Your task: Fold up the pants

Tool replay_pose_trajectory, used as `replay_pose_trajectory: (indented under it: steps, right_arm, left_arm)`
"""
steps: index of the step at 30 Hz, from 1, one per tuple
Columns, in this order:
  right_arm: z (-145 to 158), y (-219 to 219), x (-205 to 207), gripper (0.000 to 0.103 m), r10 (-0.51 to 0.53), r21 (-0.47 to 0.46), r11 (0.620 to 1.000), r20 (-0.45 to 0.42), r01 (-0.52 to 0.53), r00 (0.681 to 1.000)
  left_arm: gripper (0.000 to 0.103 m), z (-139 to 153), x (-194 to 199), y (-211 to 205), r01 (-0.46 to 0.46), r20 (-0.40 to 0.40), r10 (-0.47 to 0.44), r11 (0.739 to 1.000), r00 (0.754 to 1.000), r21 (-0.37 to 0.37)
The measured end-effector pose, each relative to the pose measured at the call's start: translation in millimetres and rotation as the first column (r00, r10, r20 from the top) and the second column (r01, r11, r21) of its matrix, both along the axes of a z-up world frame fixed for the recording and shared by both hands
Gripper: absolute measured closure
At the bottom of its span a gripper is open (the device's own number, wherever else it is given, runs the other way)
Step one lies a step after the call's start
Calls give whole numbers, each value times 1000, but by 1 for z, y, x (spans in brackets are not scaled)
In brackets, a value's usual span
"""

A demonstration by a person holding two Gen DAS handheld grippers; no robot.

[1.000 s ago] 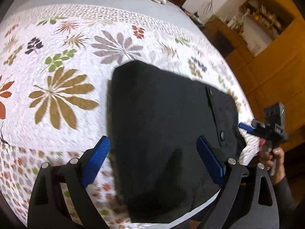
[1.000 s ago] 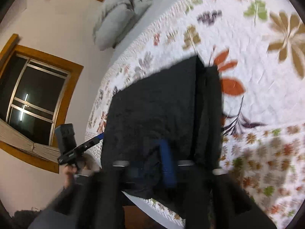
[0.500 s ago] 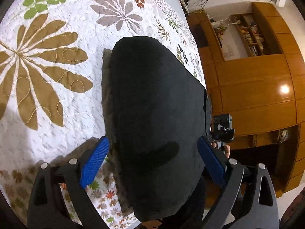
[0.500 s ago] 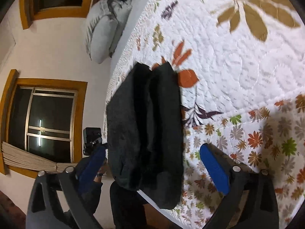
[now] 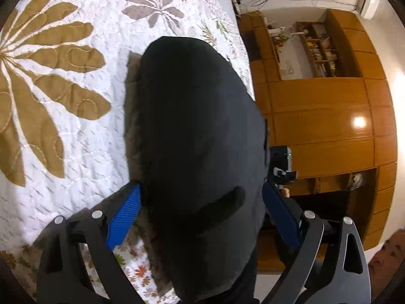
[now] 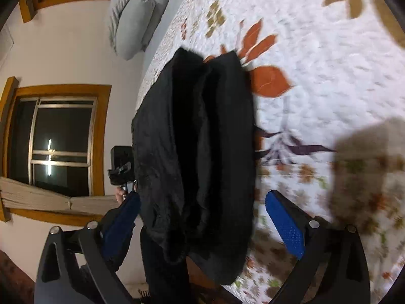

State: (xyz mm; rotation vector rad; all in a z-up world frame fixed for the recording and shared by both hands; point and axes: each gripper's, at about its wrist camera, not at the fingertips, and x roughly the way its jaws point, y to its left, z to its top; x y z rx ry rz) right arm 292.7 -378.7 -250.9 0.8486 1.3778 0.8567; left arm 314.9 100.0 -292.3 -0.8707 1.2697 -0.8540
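With both hand-held grippers low at the near edge of the bed [image 5: 63, 131], I read the pants [image 5: 200, 139] as a compact black bundle lying on the quilt, its near end hanging just over the mattress edge.

Left hand-held gripper [image 5: 201, 210]: jaws spread wide, blue pads on either side of the bundle's near end; the left pad looks to be at the fabric edge, but I cannot tell if it touches. Nothing pinched.

Right hand-held gripper [image 6: 202, 217]: jaws spread to their widest, the pants [image 6: 195, 147] between them, pads clear of the cloth. From this side the layers show as two or three thick ridges, not perfectly aligned.

Judgement: the fold looks largely done; what remains is squaring up or one last fold.

Risks from here:
- The overhanging near end could slide off the bed if either gripper drags it toward me.
- Closing on the top layer only would peel the stack open, since the ridges sit loose.
- Black cloth gives little contrast; I cannot judge the edges well, so a grab may miss.
- The right view is blurred, so pad clearance there is uncertain.
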Motion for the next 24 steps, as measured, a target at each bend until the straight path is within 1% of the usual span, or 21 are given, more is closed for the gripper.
replay_pose_trajectory:
  steps: [2, 7, 10, 12, 13, 14, 15, 16, 18, 19, 21, 22, 23, 24]
  right_arm:
    - [-1, 8, 1, 3, 8, 17, 1000, 3, -8, 1000]
    - [-6, 16, 6, 3, 6, 35, 999, 0, -6, 1000]
    - [-5, 23, 8, 3, 10, 34, 999, 3, -10, 1000]
    - [-4, 27, 8, 3, 5, 39, 999, 6, -5, 1000]
    - [-5, 24, 7, 3, 5, 40, 999, 8, -6, 1000]
    - [-5, 23, 7, 3, 6, 41, 999, 11, -6, 1000]
    - [-5, 24, 6, 3, 4, 40, 999, 13, -5, 1000]
    - [-5, 22, 6, 4, 1, 35, 999, 15, -1, 1000]
    - [-3, 23, 6, 11, -2, 13, 1000, 29, 1, 1000]
    - [-3, 21, 4, 13, 2, 4, 1000, 41, -2, 999]
    - [-1, 24, 3, 30, 13, -19, 1000, 61, -12, 998]
    - [0, 24, 2, 34, 13, -26, 1000, 64, -12, 998]
    - [-1, 22, 1, 42, 12, -29, 1000, 62, -10, 998]
    - [0, 22, 1, 47, 9, -28, 1000, 59, -8, 998]
  left_arm:
    - [10, -1, -2, -2, 5, 5, -5, 1000, 1000, -7]
    - [10, -1, -3, -14, 23, -2, -23, 1000, 1000, 5]
    - [10, 1, -1, -21, 33, -6, -33, 999, 999, 32]
    - [11, 2, -1, -25, 34, -6, -34, 998, 999, 57]
    - [15, 3, -1, -26, 31, -7, -31, 997, 1000, 72]
    - [27, 2, 1, -28, 31, -9, -30, 995, 1000, 93]
    - [28, 1, 1, -29, 30, -8, -30, 995, 1000, 95]
    - [32, -1, 1, -27, 26, -7, -26, 995, 1000, 93]
    - [36, 0, 1, -25, 18, -1, -18, 996, 1000, 93]
    - [39, 0, 0, -25, 14, 3, -14, 996, 1000, 93]
    - [44, 4, -1, -24, 5, 13, -6, 995, 1000, 96]
    - [48, 5, -2, -22, 3, 16, -4, 995, 1000, 96]
    - [50, 6, -1, -22, 0, 19, -1, 995, 1000, 98]
    - [54, 8, -1, -22, -3, 20, 1, 995, 1000, 101]
